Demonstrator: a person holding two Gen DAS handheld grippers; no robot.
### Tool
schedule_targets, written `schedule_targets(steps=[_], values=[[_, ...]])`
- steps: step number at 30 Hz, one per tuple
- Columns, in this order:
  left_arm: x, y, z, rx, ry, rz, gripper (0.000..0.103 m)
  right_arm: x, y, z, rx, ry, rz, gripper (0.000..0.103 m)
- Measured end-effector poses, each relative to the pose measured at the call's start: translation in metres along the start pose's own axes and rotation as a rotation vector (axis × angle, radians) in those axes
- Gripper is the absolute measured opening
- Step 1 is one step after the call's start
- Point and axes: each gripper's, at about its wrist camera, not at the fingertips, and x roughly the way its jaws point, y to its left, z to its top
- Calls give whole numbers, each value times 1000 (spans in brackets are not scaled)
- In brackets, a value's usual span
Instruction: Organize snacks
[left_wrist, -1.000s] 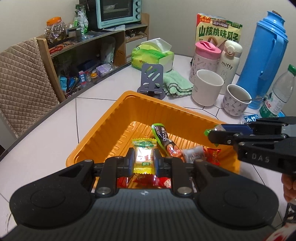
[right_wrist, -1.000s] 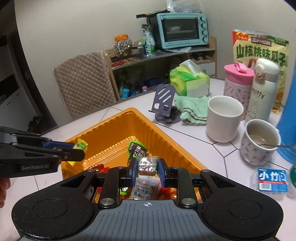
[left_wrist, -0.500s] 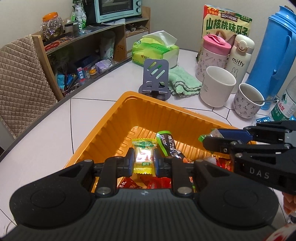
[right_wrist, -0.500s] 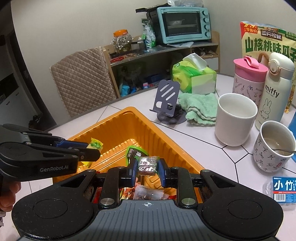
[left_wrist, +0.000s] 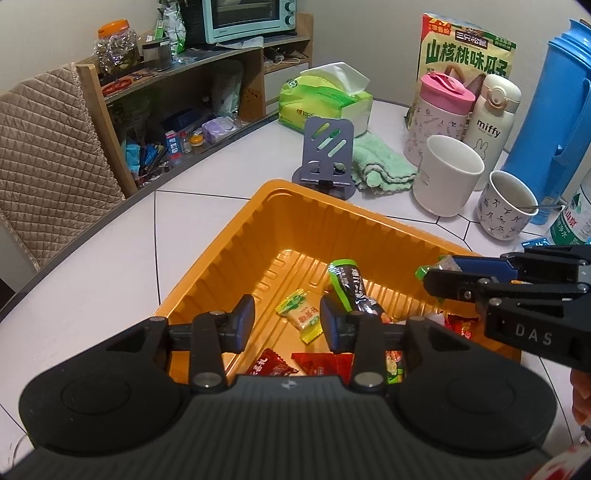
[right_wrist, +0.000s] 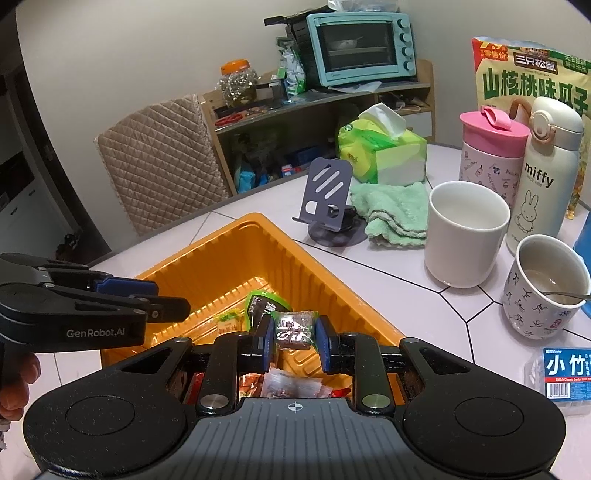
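Note:
An orange tray (left_wrist: 236, 243) holds several wrapped snacks. My left gripper (left_wrist: 287, 322) is open above its near end; a yellow candy (left_wrist: 301, 314) lies loose on the tray floor between the fingers. A black-and-green snack bar (left_wrist: 351, 284) lies beside it, red packets (left_wrist: 314, 363) nearer me. My right gripper (right_wrist: 294, 338) is shut on a silver-and-green wrapped candy (right_wrist: 294, 328), held above the tray (right_wrist: 236, 254). It shows in the left wrist view (left_wrist: 439, 277) at the tray's right rim. The left gripper shows in the right wrist view (right_wrist: 162, 304) at the left.
Behind the tray stand a grey phone stand (left_wrist: 327, 155), a green cloth (left_wrist: 380, 164), a tissue pack (left_wrist: 325, 99), a white mug (left_wrist: 447, 177), a patterned cup (left_wrist: 508, 206), two flasks (left_wrist: 491, 107) and a blue thermos (left_wrist: 554, 110). A floss box (right_wrist: 565, 369) lies right. A chair (left_wrist: 44, 155) stands left.
My left gripper has opened and the yellow candy has dropped onto the tray floor. The right gripper still holds its candy, now a little further over the tray.

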Motion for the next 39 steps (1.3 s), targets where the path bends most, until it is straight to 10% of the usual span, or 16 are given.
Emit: schedule_targets(steps=[4, 8, 30, 39], values=[[-3, 2, -2, -7, 1, -1, 35, -1, 2, 3, -3, -32, -15, 27], [-7, 2, -3, -15, -1, -3, 35, -6, 2, 5, 16, -84, -14, 59], [-43, -6, -16, -47, -15, -1, 48, -40, 1, -17, 79, -38, -12, 61], [-86, -12, -33, -83, -52, 17, 67, -78, 11, -27, 84, -44, -7, 83]])
